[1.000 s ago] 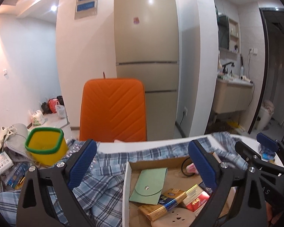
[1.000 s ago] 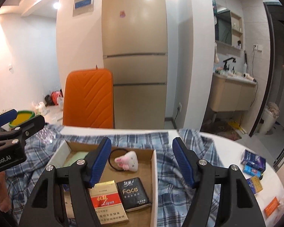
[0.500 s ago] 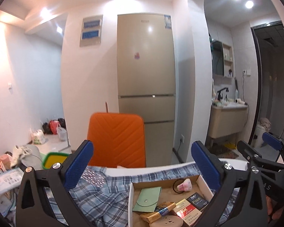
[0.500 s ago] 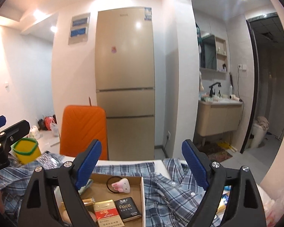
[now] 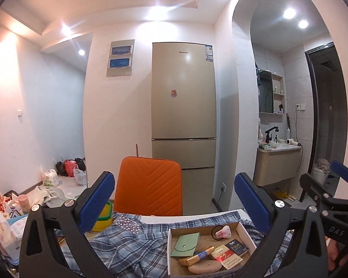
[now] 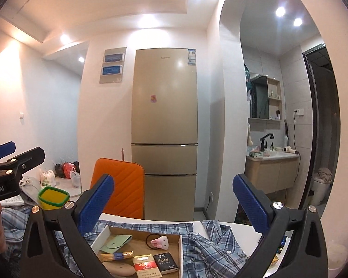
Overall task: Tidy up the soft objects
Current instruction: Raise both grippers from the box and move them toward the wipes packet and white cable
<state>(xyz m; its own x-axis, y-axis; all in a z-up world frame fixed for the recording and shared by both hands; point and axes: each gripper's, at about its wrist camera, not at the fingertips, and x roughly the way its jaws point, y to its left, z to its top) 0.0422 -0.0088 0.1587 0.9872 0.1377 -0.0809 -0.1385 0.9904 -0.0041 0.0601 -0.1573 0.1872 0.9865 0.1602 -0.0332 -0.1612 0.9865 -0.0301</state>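
blue ribbed pads on your left gripper [image 5: 174, 203] and right gripper [image 6: 173, 205] stand spread wide, grasping nothing. crumpled plaid shirt [image 5: 127, 241] lies below the fingers, under the rectangular cardboard box [image 6: 99, 235].

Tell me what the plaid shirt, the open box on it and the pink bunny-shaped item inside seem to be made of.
Blue plaid shirt: woven cloth, matte, going by its creases, folds and small buttons. Shallow open brown box: apparently cardboard, with a dull brown inside, thin walls and white outside. Small pink bunny-shaped item: looks soft, maybe plush or foam; too small to tell which.
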